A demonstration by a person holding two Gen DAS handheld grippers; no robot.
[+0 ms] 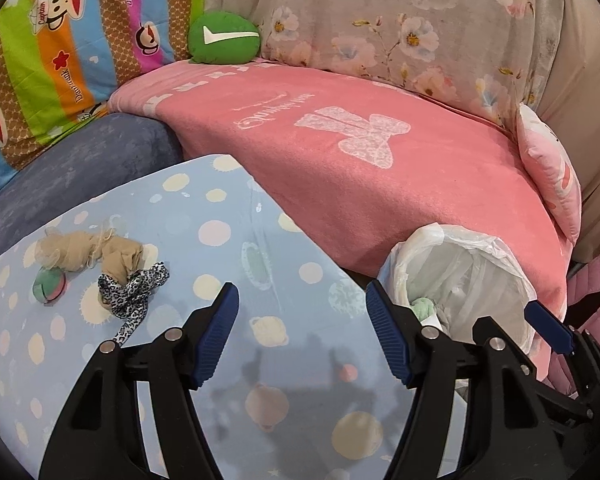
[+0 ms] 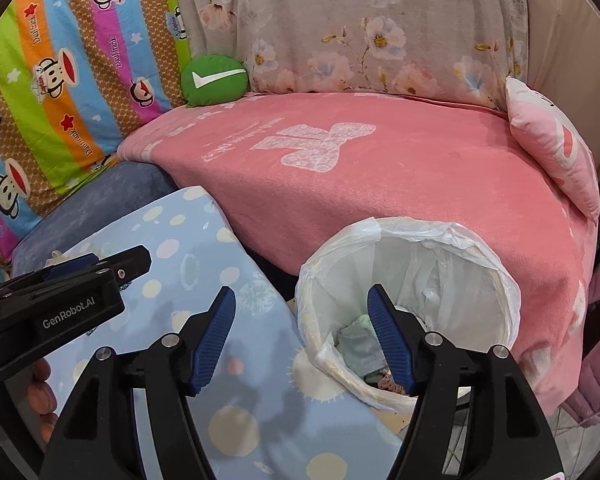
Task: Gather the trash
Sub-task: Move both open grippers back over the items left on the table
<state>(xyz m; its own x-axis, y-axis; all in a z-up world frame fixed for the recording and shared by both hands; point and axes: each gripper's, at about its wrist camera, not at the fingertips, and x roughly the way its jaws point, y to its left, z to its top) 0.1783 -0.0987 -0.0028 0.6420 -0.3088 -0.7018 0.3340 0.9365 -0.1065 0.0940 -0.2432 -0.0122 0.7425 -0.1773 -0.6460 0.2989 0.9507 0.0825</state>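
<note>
On the blue dotted sheet [image 1: 204,216] at the left lie a crumpled beige stocking [image 1: 88,254], a leopard-print strip [image 1: 134,292] and a small green and pink ball [image 1: 49,285]. My left gripper [image 1: 302,332] is open and empty, to the right of them, above the sheet. The white-lined trash bin [image 2: 410,304] stands beside the sheet, holding pale green and grey scraps [image 2: 356,344]; it also shows in the left wrist view [image 1: 460,272]. My right gripper [image 2: 300,336] is open and empty, just over the bin's near left rim.
A pink blanket [image 1: 380,184] covers the bed behind the bin. A green cushion [image 1: 224,38], a striped monkey-print quilt [image 1: 60,52], a floral pillow [image 1: 400,20] and a pink pillow [image 1: 552,168] line the back. A blue-grey cushion [image 1: 80,164] lies behind the sheet.
</note>
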